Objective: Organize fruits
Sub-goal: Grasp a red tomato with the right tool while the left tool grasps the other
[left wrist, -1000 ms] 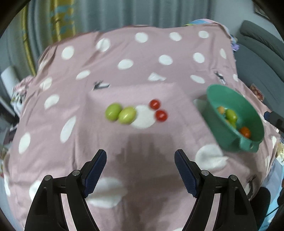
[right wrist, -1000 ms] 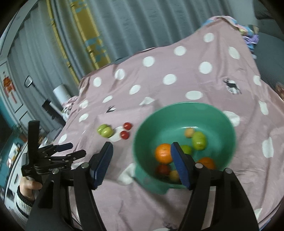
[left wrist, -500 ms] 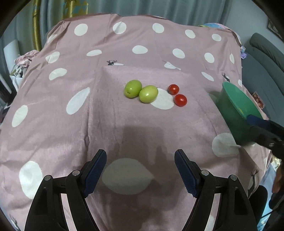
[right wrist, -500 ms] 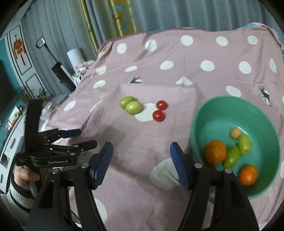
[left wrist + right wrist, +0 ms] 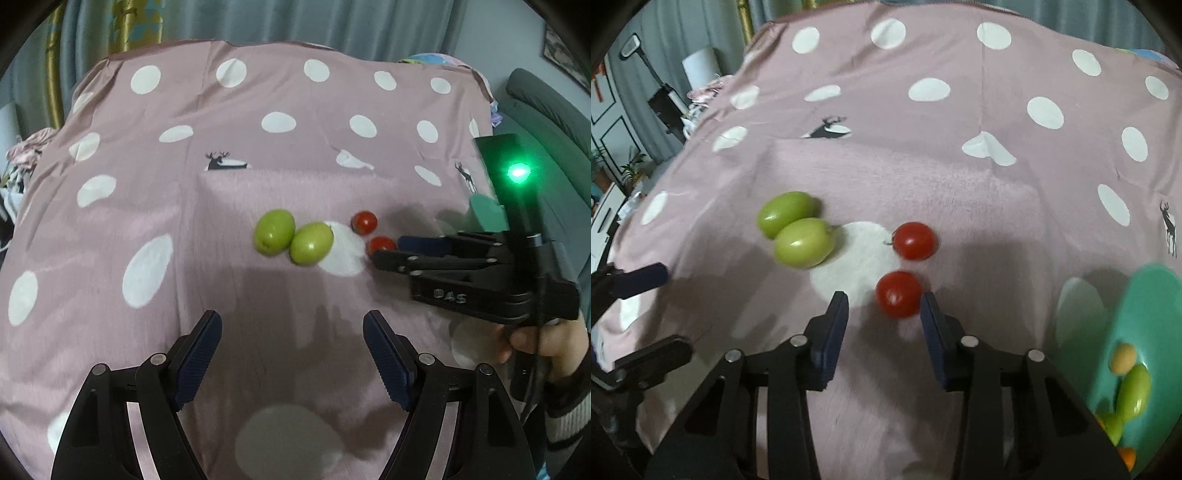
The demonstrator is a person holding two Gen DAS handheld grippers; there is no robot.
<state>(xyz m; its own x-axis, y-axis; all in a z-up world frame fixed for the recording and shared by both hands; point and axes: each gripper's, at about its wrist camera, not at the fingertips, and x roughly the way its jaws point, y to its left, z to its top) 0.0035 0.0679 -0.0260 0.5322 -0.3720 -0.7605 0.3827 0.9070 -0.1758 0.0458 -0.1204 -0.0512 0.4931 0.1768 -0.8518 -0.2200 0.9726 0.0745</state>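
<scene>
The right gripper (image 5: 884,306) has its jaws partly open either side of the near cherry tomato (image 5: 899,294), apparently not yet touching it. The left gripper (image 5: 291,341) hangs wide open, holding nothing, short of two green fruits (image 5: 293,237). Only the right wrist view shows inside the green bowl (image 5: 1145,317), which is cut off at the frame edge.

The left gripper (image 5: 291,334) is held low and level, its jaws spread wide. The right gripper (image 5: 884,304) is held low with its jaws parted, less widely. The right hand (image 5: 535,338) is seen wrapped round its handle.
</scene>
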